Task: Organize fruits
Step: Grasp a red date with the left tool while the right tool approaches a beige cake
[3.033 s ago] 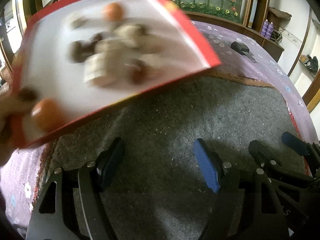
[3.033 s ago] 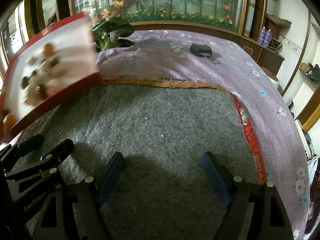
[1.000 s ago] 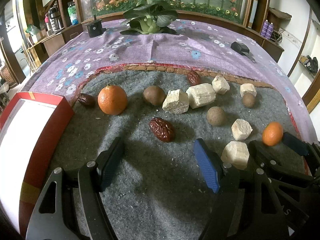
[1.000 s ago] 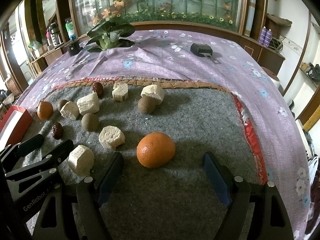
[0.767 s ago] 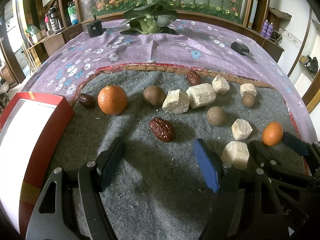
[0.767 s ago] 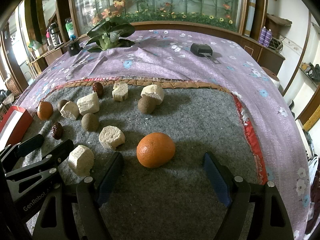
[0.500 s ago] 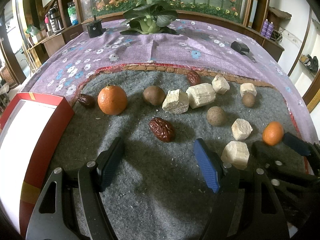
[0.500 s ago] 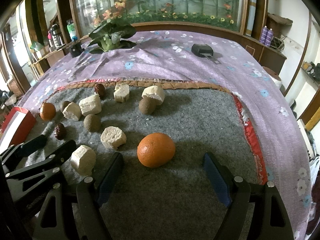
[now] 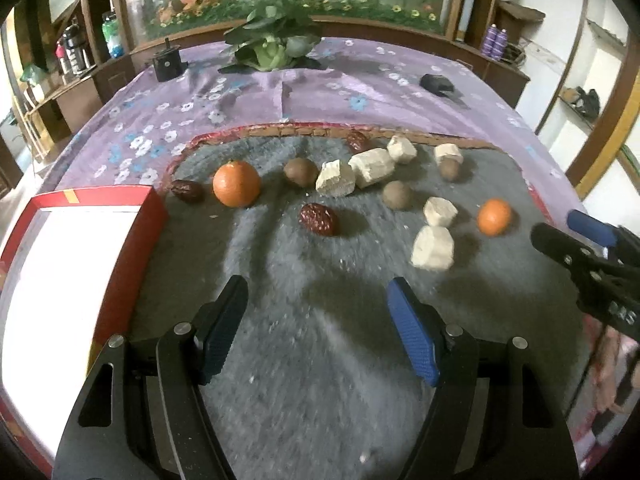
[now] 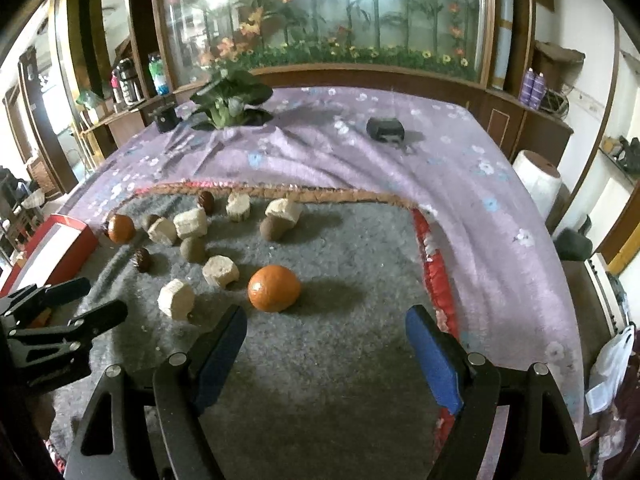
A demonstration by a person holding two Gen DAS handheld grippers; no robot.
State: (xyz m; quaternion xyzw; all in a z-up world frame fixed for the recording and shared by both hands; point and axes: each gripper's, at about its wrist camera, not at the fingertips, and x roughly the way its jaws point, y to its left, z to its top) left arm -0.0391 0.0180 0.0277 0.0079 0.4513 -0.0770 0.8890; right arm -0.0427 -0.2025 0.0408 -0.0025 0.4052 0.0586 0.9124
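Fruit lies scattered on a grey felt mat [image 9: 304,360]. A large orange [image 9: 236,183], a red date [image 9: 318,219], a darker date [image 9: 187,191], brown round fruits [image 9: 301,171] and several pale chunks [image 9: 433,248] show in the left wrist view. A smaller orange [image 10: 274,288] lies just ahead of my right gripper [image 10: 326,354], which is open and empty. My left gripper [image 9: 320,328] is open and empty above bare mat. A red box with a white inside [image 9: 120,248] stands at the mat's left edge.
The mat lies on a purple flowered cloth [image 10: 360,160]. A potted plant [image 9: 272,50], a small black box [image 9: 166,66] and a black object [image 10: 386,130] sit at the back. A white plastic bag [image 10: 610,364] hangs at the right.
Both grippers have lifted and pulled back a little, so the fruit looks farther away. The fruit and the red box have not moved.
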